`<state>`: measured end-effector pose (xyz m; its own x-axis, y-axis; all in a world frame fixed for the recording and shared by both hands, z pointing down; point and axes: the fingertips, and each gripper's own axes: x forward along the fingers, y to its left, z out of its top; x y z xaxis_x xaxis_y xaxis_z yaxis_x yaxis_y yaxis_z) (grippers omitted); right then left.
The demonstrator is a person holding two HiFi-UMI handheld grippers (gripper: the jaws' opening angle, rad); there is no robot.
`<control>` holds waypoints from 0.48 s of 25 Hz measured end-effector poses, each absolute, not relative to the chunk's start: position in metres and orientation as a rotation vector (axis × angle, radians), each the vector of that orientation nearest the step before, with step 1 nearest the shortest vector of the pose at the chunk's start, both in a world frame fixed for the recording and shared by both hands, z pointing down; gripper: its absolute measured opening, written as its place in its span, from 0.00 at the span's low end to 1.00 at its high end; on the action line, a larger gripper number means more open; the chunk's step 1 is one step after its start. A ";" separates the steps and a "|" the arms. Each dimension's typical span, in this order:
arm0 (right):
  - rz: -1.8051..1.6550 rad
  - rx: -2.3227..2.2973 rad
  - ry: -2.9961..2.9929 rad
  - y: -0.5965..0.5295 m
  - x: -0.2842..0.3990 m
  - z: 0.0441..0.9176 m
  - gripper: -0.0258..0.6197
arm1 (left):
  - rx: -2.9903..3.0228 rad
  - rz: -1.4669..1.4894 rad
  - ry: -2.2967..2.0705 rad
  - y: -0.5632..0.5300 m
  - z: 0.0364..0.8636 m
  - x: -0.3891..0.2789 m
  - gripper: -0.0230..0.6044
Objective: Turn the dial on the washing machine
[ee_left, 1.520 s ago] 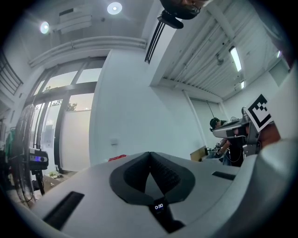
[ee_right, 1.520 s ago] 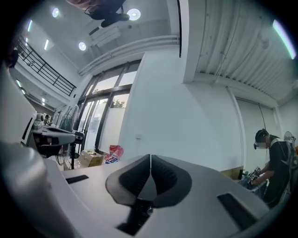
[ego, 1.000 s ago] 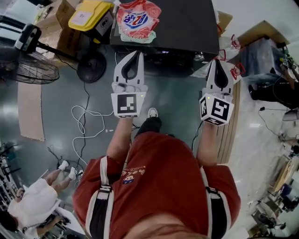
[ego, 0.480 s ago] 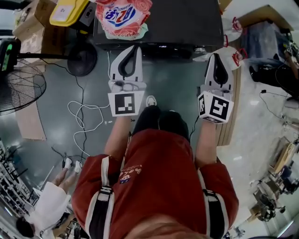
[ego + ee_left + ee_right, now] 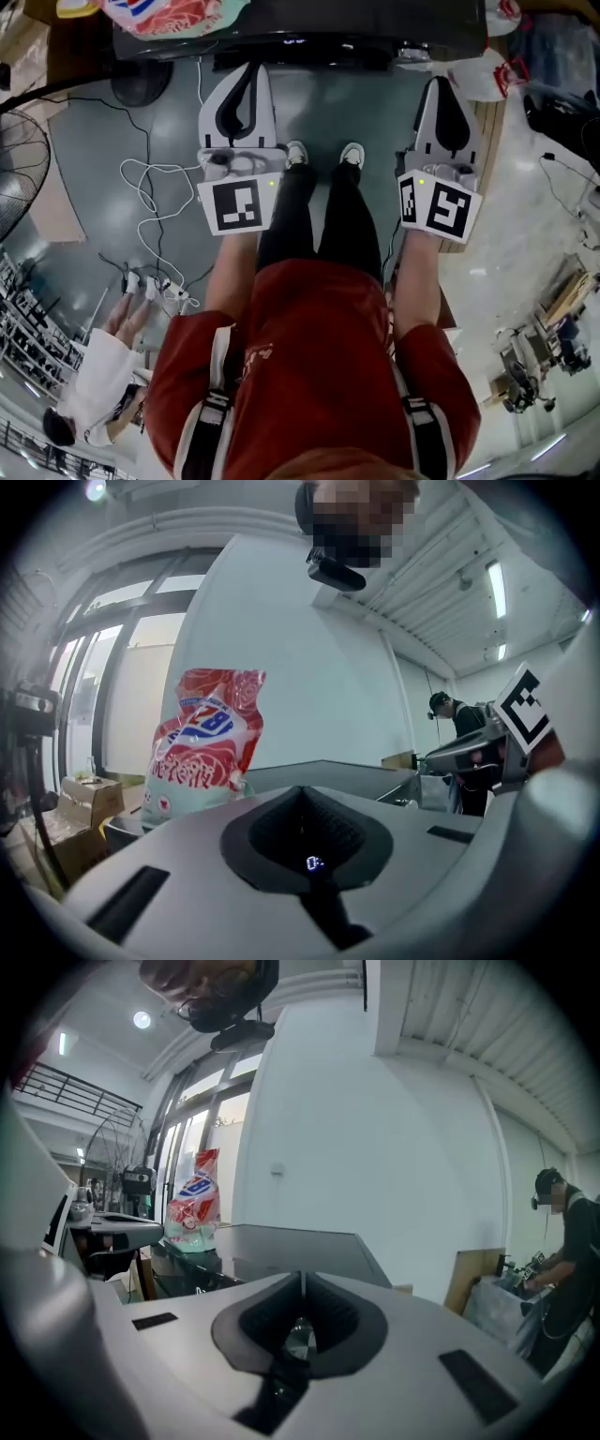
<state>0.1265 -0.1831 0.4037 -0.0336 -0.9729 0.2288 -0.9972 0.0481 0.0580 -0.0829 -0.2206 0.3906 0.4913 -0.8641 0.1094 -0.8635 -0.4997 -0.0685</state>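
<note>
Sliding up to the top edge of the head view, the dark washing machine (image 5: 375, 28) now shows only its front strip, where a second ago most of its lid was in frame. The person's feet (image 5: 323, 155) now stand side by side just short of its front. The red detergent bag (image 5: 169, 14) on its lid is nearly cropped out. The left gripper (image 5: 249, 67) and right gripper (image 5: 441, 84) hang just short of the machine's front, jaws pinched together, nothing held. A small silver knob (image 5: 413, 52) at the panel's right end, likely the dial, lies just past the right gripper, untouched. Approach only; jaws must spread before any turn.
</note>
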 end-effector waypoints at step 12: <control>0.182 2.085 -2.157 -0.169 0.153 0.517 0.08 | -2.706 -0.277 1.540 -0.196 0.507 -0.034 0.05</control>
<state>0.1534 -0.1692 0.5172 -0.0327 -0.9829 0.1813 -0.9994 0.0346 0.0074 -0.0340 -0.1956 0.5071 0.4989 -0.8543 0.1459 -0.8516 -0.5145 -0.1005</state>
